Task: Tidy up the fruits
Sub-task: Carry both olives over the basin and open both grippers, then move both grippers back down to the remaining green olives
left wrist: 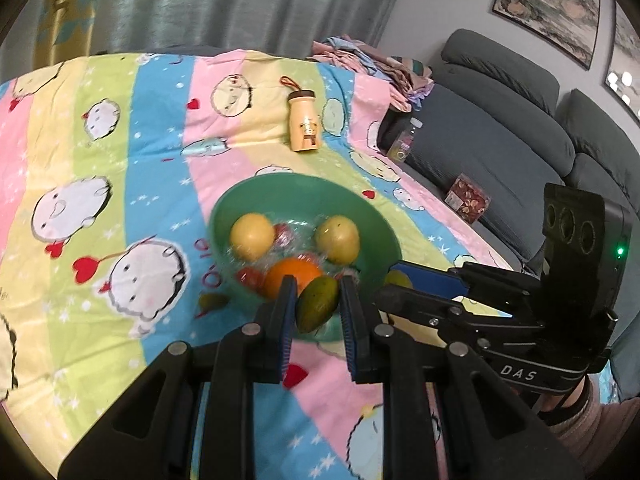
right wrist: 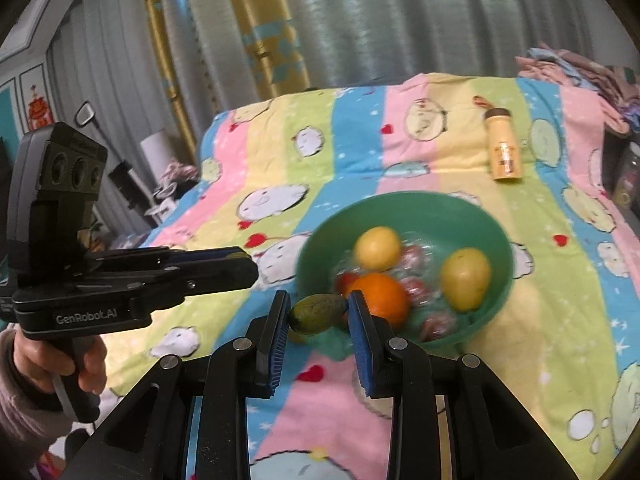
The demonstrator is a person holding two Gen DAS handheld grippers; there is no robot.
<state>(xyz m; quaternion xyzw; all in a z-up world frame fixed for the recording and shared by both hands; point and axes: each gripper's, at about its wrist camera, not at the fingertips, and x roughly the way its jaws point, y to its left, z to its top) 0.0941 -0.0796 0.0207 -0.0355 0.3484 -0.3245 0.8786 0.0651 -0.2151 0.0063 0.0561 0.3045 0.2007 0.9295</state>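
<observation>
Left tongs [left wrist: 318,304]: nearest the left wrist camera; blue-padded jaws clamped on a green-yellow mango [left wrist: 318,303], one pad on each flank, the fruit held just in front of the near rim of the bowl.
Right tongs [right wrist: 318,314]: nearest the right wrist camera; jaws clamped end to end on a second, small green mango [right wrist: 318,313], held at the bowl's near-left edge.
Green bowl [left wrist: 256,196]: stands on a striped cartoon-print cloth [left wrist: 120,140] that covers the surface; seen from both wrists.
Bowl contents: two yellow round fruits [left wrist: 253,237], one orange [left wrist: 292,276] at the near side, and several small red fruits in clear wrapping [left wrist: 285,234].
Loose fruit: one small green fruit [left wrist: 213,301] lies on the cloth just left of the bowl; another yellowish piece [left wrist: 398,279] shows beyond the right tongs, partly hidden, and whether it rests on the cloth cannot be told.
Other items: a cream bottle with a brown cap [left wrist: 305,121] lies on the cloth beyond the bowl; a grey sofa [left wrist: 500,120] stands alongside.
Progress (judged): most fruit is already gathered in the bowl; both held mangoes remain to be dropped in, then the loose pieces beside it.
Next step (judged): carry each mango over the rim and part the jaws above a free spot.
</observation>
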